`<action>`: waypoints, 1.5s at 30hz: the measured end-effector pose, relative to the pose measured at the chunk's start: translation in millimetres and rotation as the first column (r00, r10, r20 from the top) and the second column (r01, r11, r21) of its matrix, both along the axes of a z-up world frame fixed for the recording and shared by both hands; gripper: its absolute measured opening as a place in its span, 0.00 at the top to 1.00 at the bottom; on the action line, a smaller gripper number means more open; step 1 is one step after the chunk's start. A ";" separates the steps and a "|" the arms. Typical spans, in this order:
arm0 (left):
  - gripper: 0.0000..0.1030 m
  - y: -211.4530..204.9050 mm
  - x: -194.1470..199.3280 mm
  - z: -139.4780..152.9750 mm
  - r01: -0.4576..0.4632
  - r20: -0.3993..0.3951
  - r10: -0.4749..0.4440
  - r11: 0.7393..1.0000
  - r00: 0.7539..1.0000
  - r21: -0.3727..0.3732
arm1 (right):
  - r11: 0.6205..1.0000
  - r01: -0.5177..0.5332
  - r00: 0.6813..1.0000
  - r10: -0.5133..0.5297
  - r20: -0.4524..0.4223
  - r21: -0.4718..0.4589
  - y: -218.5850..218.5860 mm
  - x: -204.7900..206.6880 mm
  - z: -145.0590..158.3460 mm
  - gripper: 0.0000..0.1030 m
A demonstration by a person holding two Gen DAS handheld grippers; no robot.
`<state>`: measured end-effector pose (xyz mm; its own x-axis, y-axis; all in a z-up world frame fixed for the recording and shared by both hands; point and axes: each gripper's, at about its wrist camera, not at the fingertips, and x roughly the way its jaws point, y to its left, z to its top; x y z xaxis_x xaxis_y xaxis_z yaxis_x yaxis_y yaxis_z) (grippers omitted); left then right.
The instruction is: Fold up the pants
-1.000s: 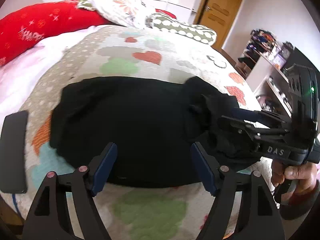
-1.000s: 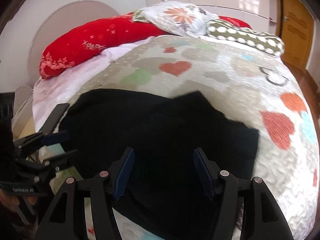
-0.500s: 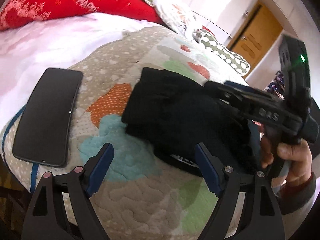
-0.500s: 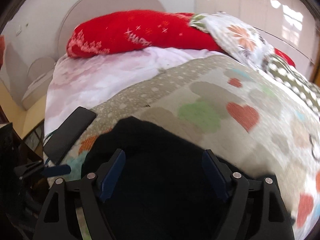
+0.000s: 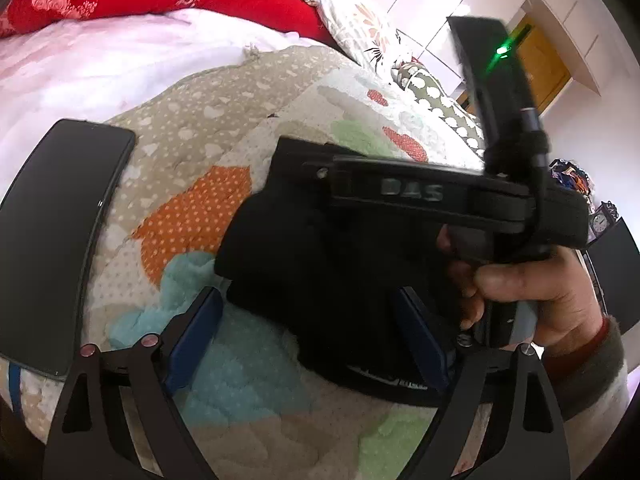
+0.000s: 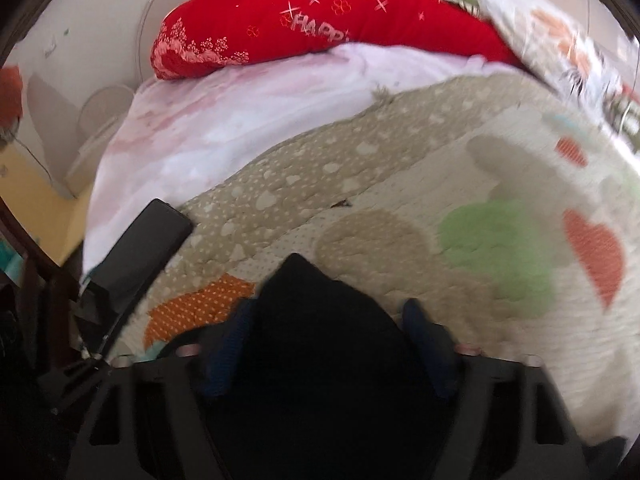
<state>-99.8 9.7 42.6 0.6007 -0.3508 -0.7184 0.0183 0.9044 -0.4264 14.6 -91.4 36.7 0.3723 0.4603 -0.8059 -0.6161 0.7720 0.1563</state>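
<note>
Lettering "DAS" marks the right gripper (image 5: 304, 184) (above black pants (image 5: 320, 280)).

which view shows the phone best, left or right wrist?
Left wrist. The phone lies there large and sharp, nearly its whole dark face visible on the quilt, its lower corner cut by the frame edge. The right wrist view shows it smaller, blurred and at a steep angle near the bed edge.
</note>
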 end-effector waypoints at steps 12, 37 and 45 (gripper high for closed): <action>0.59 -41.9 -35.5 93.3 0.147 0.274 -0.152 0.988 0.950 0.041 | 0.938 0.062 0.983 -0.117 0.144 0.340 -123.9 -54.7 109.3 0.68; 0.24 -198.3 -82.2 91.7 0.500 0.320 -0.598 0.797 0.735 0.339 | 0.692 0.611 0.780 -0.610 -0.142 0.385 -347.6 -171.6 26.6 0.07; 0.24 -170.7 -42.5 59.9 0.385 0.220 -0.473 0.855 0.853 0.347 | 0.800 0.512 0.842 -0.539 0.000 0.315 -304.2 -146.6 40.3 0.80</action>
<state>-142.3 -161.0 102.5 0.6306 -0.4323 -0.6446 0.5140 0.8549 -0.0704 -132.0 -395.6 77.0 0.6860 0.3808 -0.6200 -0.1506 0.9080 0.3910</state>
